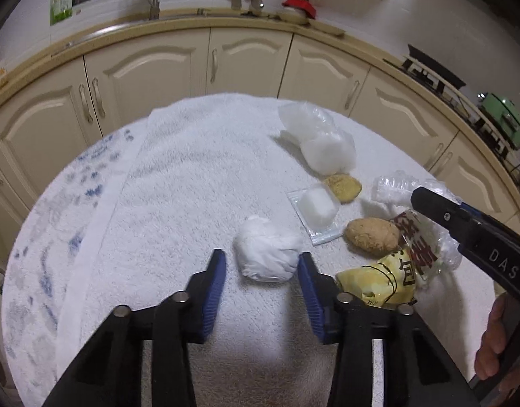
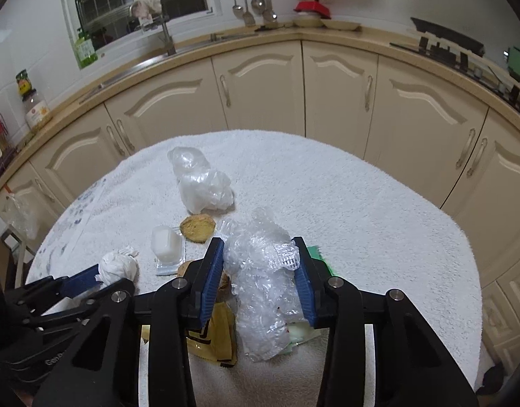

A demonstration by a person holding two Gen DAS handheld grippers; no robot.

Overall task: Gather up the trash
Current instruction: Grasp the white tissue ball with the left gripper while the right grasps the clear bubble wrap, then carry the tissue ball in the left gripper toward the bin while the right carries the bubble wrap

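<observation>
On the left we see open towel (image 1: 178, 183) with nothing on it, so there is free room to pull back that way. Our left gripper (image 1: 262, 263) has its jaws spread, and the white paper wad (image 1: 266, 254) sits right between the blue pads, roughly round, touching or nearly touching the right pad. The coming move, as we judge it, turns on this: the wad is already centred in the gap, so closing should catch it without more reach.

Further right lie a small bag of white stuff (image 1: 319, 208), two brown lumps (image 1: 372, 237), a big clear bag (image 1: 319, 139) farther back, and a yellow wrapper (image 1: 385, 278) just beside the left gripper's right finger.

Our right gripper (image 2: 260, 264) also stands with jaws spread, straddling the crumpled clear plastic (image 2: 260, 285), whose long axis runs along the fingers. The plastic seems to brush both pads, but we cannot tell whether it is gripped. To its right the towel is bare up to the table edge (image 2: 463, 271).
</observation>
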